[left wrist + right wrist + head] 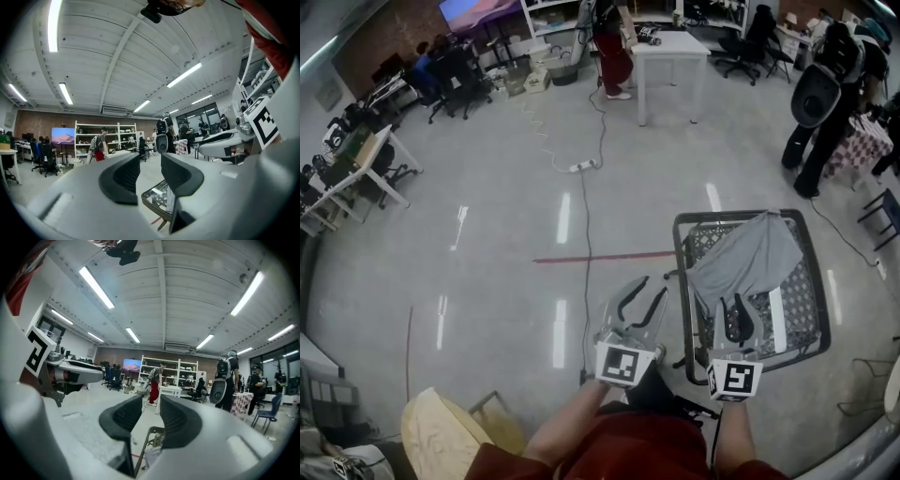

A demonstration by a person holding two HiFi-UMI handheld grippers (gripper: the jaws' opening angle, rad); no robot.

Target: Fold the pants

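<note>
While unfolded pants (750, 258) fill the basket (679, 246) at one o'clock, left tongs (654, 285) and right tongs (733, 302) gape empty; a grasp probably follows.

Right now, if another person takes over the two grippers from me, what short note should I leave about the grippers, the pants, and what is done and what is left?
Left gripper: jaws apart, nothing between them, over the floor beside the basket.
Right gripper: jaws apart, empty, above the basket's near side.
Grey pants: lying crumpled in the black wire basket, not gripped.
Done: no fold yet.
Left: take the pants out, spread them flat, then fold them.
</note>
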